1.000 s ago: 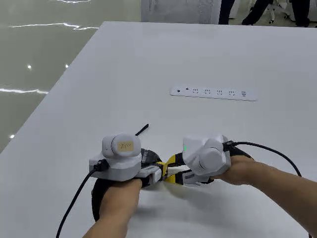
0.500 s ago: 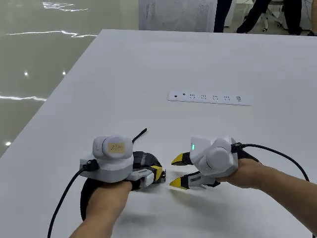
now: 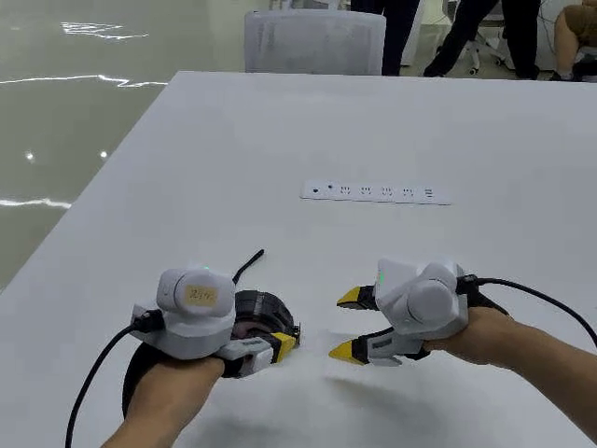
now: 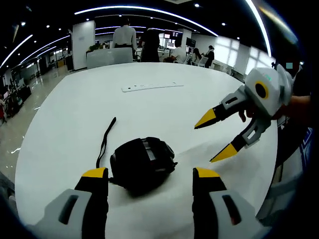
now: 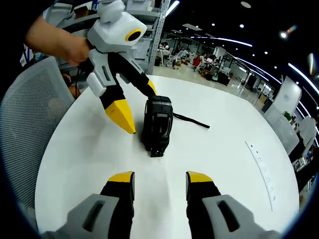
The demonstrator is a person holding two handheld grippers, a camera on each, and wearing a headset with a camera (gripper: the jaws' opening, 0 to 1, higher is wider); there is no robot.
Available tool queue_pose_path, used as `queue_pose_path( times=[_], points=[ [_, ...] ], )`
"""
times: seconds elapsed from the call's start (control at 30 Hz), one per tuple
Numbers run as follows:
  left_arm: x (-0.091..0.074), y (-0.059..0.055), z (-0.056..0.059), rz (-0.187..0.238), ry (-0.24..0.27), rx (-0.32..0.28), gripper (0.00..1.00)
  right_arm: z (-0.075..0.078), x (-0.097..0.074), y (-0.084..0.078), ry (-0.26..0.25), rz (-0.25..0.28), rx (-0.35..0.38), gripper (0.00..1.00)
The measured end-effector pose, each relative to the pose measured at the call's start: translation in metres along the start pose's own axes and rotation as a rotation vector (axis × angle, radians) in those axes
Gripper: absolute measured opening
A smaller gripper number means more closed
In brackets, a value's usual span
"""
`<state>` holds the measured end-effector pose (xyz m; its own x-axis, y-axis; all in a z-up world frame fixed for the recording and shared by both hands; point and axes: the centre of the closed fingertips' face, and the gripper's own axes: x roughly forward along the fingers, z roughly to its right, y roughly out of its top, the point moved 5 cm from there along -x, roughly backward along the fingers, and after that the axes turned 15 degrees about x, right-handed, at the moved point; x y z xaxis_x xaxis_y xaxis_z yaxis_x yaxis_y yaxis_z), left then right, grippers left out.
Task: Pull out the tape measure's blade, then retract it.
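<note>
A black tape measure [image 3: 259,315] stands on the white table [image 3: 308,131], its blade drawn in and its black wrist strap [image 3: 247,265] trailing behind it. My left gripper [image 3: 277,329] is open, one jaw on each side of the tape measure [image 4: 142,164] with small gaps. In the right gripper view the tape measure [image 5: 158,124] is upright between the left gripper's yellow fingertips [image 5: 122,114]. My right gripper [image 3: 349,324] is open and holds nothing, a short way right of the case. It faces the case in its own view [image 5: 159,181] and enters the left gripper view [image 4: 219,137] from the right.
A white power strip [image 3: 375,192] lies across the middle of the table. A grey mesh chair [image 3: 314,42] stands at the far edge, with people behind it. The table's left edge [image 3: 84,210] drops to a shiny floor. Cables trail from both grippers.
My right gripper has drawn back to the right from the left gripper's tips and now stands apart, open. The left gripper stays at the tape measure. The head camera has shifted.
</note>
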<state>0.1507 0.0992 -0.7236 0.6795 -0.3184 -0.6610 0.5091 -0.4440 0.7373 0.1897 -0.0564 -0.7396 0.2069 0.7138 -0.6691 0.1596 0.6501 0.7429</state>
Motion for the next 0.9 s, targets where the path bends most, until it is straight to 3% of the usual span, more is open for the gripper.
queue_pose_path(
  times=[0.13,0.23,0.3,0.47,0.6,0.9],
  points=[
    [-0.004,0.003,0.006,0.025,-0.042,0.031,0.67,-0.005,-0.013,-0.003,-0.025,0.01,0.025,0.44],
    [-0.008,0.003,0.012,0.021,-0.052,0.07,0.71,-0.003,-0.018,-0.006,-0.042,0.007,0.044,0.46],
    [-0.008,0.003,0.009,0.028,-0.056,0.068,0.71,-0.006,-0.023,-0.008,-0.056,0.01,0.045,0.47],
    [-0.013,0.004,0.011,0.047,-0.079,0.103,0.73,-0.008,-0.035,-0.01,-0.094,0.023,0.083,0.51],
    [-0.017,0.005,0.013,0.061,-0.094,0.097,0.73,-0.01,-0.046,-0.012,-0.132,0.025,0.116,0.54],
    [-0.028,-0.002,0.019,0.071,-0.131,0.132,0.79,-0.015,-0.068,-0.026,-0.191,0.046,0.211,0.62]
  ],
)
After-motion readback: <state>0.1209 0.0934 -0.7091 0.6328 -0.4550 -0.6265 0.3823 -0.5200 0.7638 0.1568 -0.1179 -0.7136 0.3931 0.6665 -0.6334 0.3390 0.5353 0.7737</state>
